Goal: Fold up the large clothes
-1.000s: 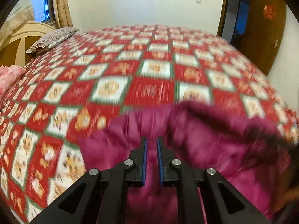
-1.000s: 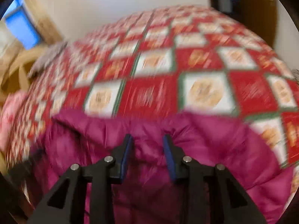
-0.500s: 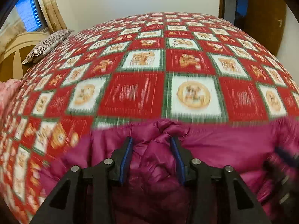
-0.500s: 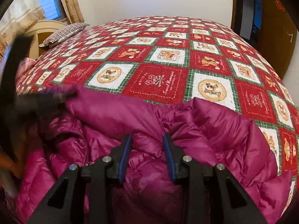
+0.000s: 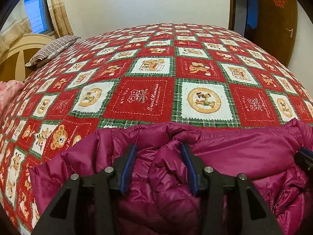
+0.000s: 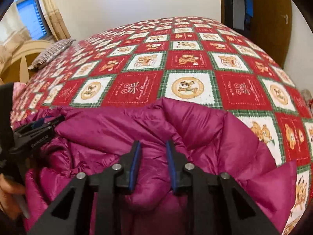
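Slippery fabric of the magenta down jacket point(image 5: 244, 152), bunched low in the frame on the bed point(image 5: 144, 96), could have escaped the right gripper point(image 6: 153, 162), whose jaws had just been narrowing on a puffy fold, while the left gripper point(image 5: 158, 166) had just been widening, half apart around a loose ridge.

Bed point(image 5: 195, 39): fills the middle of both views, running from the lower frame to the far wall.
Bedspread point(image 5: 140, 98): spread over the bed.
Padded jacket point(image 5: 244, 148): bunched on the bedspread at the near edge, lower frame.
Left gripper point(image 5: 158, 150): bottom centre of the left view, over the jacket, a fold between its fingers.
Right gripper point(image 6: 153, 146): bottom centre of the right view, on the jacket's right part.
Pillow point(image 5: 52, 49): on the bed, upper left.
Headboard point(image 5: 17, 56): left of the pillow.
Window point(image 5: 35, 13): above the headboard.
Door point(image 5: 277, 19): upper right.
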`<act>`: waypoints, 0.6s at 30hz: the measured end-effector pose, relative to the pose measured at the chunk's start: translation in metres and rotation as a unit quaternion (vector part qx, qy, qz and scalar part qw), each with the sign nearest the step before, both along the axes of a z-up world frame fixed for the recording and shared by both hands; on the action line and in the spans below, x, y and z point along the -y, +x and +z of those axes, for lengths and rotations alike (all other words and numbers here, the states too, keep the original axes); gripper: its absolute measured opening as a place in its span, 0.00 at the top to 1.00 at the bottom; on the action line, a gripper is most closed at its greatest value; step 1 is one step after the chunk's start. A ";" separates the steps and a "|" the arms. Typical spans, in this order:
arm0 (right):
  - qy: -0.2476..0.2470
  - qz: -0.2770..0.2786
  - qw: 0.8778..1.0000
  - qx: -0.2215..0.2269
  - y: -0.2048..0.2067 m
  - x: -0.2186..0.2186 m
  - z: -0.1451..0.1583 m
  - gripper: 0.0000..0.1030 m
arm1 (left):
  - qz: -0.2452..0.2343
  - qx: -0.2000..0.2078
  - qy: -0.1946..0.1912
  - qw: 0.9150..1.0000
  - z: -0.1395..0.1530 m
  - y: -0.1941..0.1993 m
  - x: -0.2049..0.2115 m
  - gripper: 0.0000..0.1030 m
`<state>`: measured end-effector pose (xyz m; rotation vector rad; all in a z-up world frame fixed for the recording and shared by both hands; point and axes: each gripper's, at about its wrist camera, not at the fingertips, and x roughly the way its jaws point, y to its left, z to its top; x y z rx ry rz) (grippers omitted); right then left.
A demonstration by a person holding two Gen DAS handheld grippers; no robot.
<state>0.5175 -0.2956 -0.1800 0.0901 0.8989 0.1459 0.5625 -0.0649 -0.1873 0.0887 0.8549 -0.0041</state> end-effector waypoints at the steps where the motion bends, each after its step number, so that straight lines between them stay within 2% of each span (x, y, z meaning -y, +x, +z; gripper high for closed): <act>1: -0.011 0.000 1.000 0.006 0.000 -0.003 -0.001 0.73 | 0.000 0.000 0.000 1.000 0.000 0.000 0.000 0.52; 3: -0.027 0.001 1.000 0.014 0.000 -0.007 -0.003 0.73 | 0.000 0.001 -0.003 1.000 0.000 0.001 -0.001 0.52; 7: -0.012 0.000 1.000 0.018 0.001 0.000 -0.003 0.72 | 0.001 0.002 0.001 1.000 -0.001 0.002 -0.001 0.50; 10: -0.001 0.001 1.000 0.012 -0.001 0.004 0.004 0.70 | -0.005 -0.008 -0.020 1.000 0.002 0.002 -0.006 0.49; 11: 0.003 -0.001 1.000 0.009 -0.007 0.006 0.011 0.69 | -0.017 -0.017 -0.032 0.999 0.006 0.001 -0.010 0.49; 13: 0.022 -0.011 0.999 0.023 -0.027 0.012 0.029 0.62 | -0.037 -0.016 -0.074 0.996 0.023 -0.014 -0.022 0.49; 15: 0.043 -0.016 0.998 0.048 -0.059 0.022 0.053 0.49 | -0.052 -0.001 -0.115 0.992 0.043 -0.037 -0.039 0.49; 18: 0.046 -0.012 0.996 0.073 -0.111 0.031 0.085 0.49 | -0.092 0.015 -0.162 0.982 0.076 -0.080 -0.062 0.48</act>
